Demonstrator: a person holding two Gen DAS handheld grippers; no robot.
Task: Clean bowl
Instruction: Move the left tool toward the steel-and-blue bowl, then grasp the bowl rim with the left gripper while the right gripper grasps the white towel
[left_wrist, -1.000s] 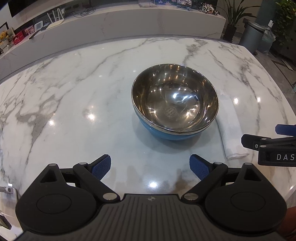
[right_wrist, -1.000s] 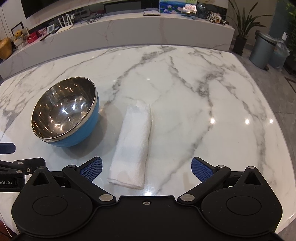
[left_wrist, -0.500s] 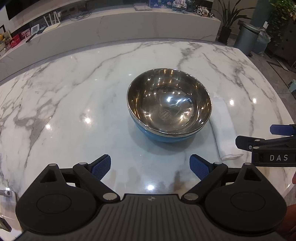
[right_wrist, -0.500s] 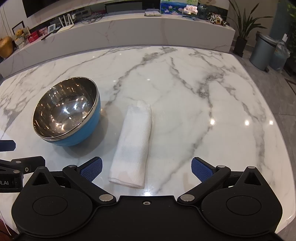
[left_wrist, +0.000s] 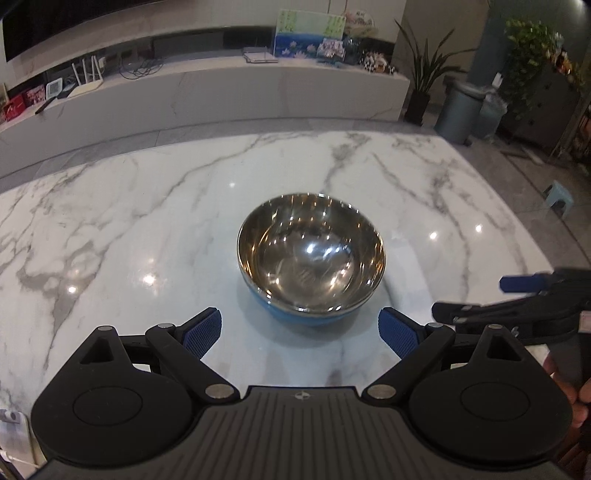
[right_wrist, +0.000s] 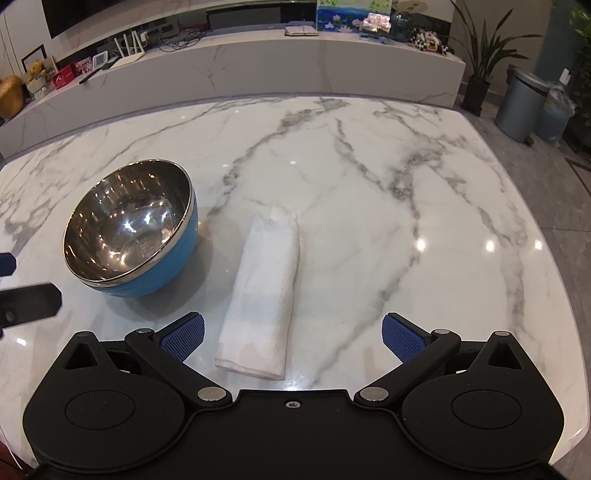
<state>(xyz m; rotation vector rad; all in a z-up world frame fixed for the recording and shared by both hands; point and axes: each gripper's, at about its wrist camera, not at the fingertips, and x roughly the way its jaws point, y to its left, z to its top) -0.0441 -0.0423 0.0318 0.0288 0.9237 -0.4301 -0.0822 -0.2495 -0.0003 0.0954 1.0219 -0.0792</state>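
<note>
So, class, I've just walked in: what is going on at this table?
A person holds a two-finger gripper in each hand over a white marble table. Nothing is gripped yet. The left gripper, jaws open, faces a steel bowl with a blue outside. The right gripper, also open, hovers above the near end of a folded white cloth lying beside the bowl. Cleaning has not started.

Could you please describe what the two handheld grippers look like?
Both the left gripper and right gripper are matte black, with round discs, silver pivot pins, angled linkage arms and blue textured finger pads. The left body is ribbed.
</note>
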